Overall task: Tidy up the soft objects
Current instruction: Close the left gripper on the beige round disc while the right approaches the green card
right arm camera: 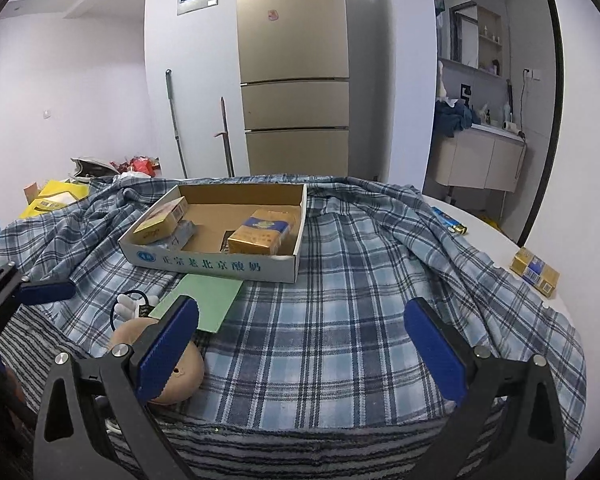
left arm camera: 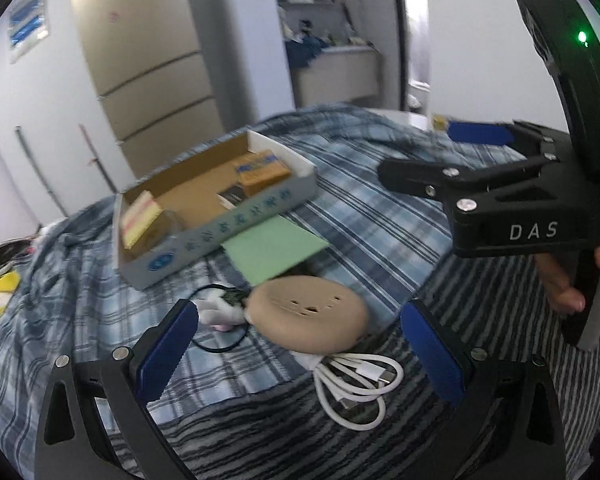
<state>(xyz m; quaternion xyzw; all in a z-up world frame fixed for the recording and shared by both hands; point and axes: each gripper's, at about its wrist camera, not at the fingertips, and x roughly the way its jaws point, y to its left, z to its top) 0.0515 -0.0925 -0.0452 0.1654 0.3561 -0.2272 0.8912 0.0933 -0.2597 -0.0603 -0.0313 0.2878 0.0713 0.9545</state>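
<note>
1. Plaid cloth (right arm camera: 340, 320) spread over the table, wrinkled, not folded.
2. Cardboard tray (right arm camera: 296, 248) rests on it, small boxes inside.
3. Tan plush (left arm camera: 312, 312) lies near the front edge, beside a white cable (left arm camera: 360, 384).
4. Left gripper (left arm camera: 300, 356) wide open, empty, just short of the plush; right gripper (right arm camera: 300, 356) open, empty, over cloth.
5. Judged step: approach. Next: straddle plush, close gently.
</note>
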